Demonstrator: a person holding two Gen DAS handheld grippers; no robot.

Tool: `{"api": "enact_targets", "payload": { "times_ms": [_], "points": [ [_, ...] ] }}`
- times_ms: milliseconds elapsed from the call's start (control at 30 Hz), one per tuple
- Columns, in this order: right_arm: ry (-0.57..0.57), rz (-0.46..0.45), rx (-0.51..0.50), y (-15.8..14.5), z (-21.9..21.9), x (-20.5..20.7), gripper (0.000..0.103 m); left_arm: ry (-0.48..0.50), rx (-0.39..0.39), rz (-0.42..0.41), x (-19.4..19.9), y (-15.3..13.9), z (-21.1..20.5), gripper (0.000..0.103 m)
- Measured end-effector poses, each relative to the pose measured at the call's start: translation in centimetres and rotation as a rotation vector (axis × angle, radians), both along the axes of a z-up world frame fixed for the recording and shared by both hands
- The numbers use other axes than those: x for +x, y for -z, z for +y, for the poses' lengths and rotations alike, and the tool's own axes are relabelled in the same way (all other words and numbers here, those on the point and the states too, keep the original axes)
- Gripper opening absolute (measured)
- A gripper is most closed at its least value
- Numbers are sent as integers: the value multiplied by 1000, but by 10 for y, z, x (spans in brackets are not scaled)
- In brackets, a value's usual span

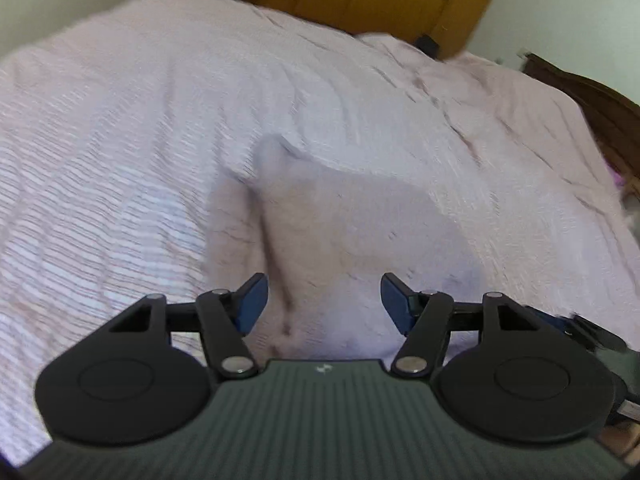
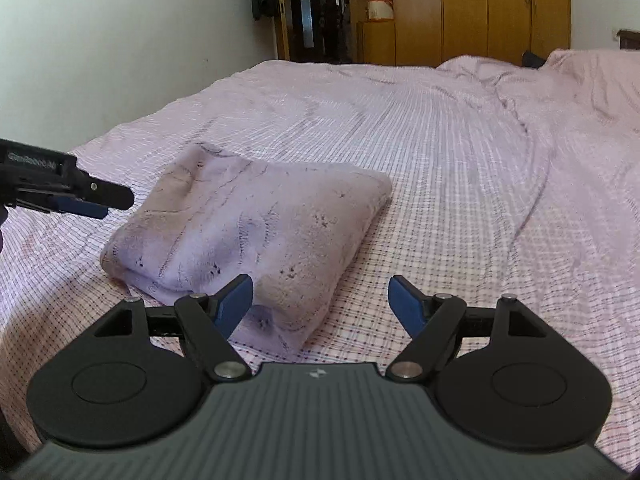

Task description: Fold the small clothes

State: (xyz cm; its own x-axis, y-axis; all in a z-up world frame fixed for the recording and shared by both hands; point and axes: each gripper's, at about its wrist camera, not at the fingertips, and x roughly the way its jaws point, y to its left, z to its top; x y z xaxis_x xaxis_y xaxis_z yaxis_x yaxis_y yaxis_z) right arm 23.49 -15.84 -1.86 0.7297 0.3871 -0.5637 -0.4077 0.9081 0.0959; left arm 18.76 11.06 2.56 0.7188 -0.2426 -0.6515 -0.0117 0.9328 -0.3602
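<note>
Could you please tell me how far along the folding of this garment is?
The fuzzy lilac garment already lies as a compact folded bundle on the checked bedspread. Nothing is in hand: the left tongs and right tongs are open and empty. Little seems left beyond tidying.

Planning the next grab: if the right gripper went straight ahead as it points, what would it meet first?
Probably the folded garment: its near corner lies just ahead of the open right gripper, on the bedspread. Depth is uncertain.

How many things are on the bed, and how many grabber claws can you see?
Folded pink garment: 1
Grabber claws: 2, the left gripper and the right gripper, both open and empty
Total: 3, all over the pink checked bed
</note>
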Motion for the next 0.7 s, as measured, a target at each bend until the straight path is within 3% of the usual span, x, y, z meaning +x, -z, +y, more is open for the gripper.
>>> {"api": "enact_targets", "payload": {
  "times_ms": [100, 200, 233, 267, 300, 400, 467, 533, 567, 600, 633, 700],
  "points": [
    [-6, 11, -15, 4, 11, 4, 80, 3, 20, 40, 16, 21, -1, 65],
    [-24, 7, -56, 9, 24, 6, 80, 15, -68, 81, 31, 40, 3, 63],
    [-26, 4, -90, 13, 29, 6, 80, 12, -38, 70, 31, 38, 0, 58],
    [-24, 2, -136, 20, 35, 9, 79, 6, 5, 58, 30, 35, -3, 43],
    [-15, 2, -182, 28, 40, 12, 75, 11, 37, 49, 29, 32, -6, 41],
    [-4, 15, -197, 39, 43, 18, 62, 27, 14, 56, 27, 35, -6, 47],
    [6, -34, -199, 35, 46, 14, 60, 43, 0, 85, 32, 41, -6, 55],
    [18, -109, -215, 32, 49, 9, 60, 43, 5, 73, 36, 45, -7, 54],
    [14, -128, -222, 32, 51, 8, 60, 39, 22, 66, 38, 46, -7, 41],
    [10, -138, -228, 32, 53, 7, 38, 31, 44, 55, 42, 44, -7, 25],
    [-8, -140, -228, 33, 56, 5, 17, 33, 54, 48, 44, 38, -5, 24],
    [-5, -156, -247, 31, 59, 2, 17, 33, 61, 11, 41, 20, 6, 21]
  ]
}}
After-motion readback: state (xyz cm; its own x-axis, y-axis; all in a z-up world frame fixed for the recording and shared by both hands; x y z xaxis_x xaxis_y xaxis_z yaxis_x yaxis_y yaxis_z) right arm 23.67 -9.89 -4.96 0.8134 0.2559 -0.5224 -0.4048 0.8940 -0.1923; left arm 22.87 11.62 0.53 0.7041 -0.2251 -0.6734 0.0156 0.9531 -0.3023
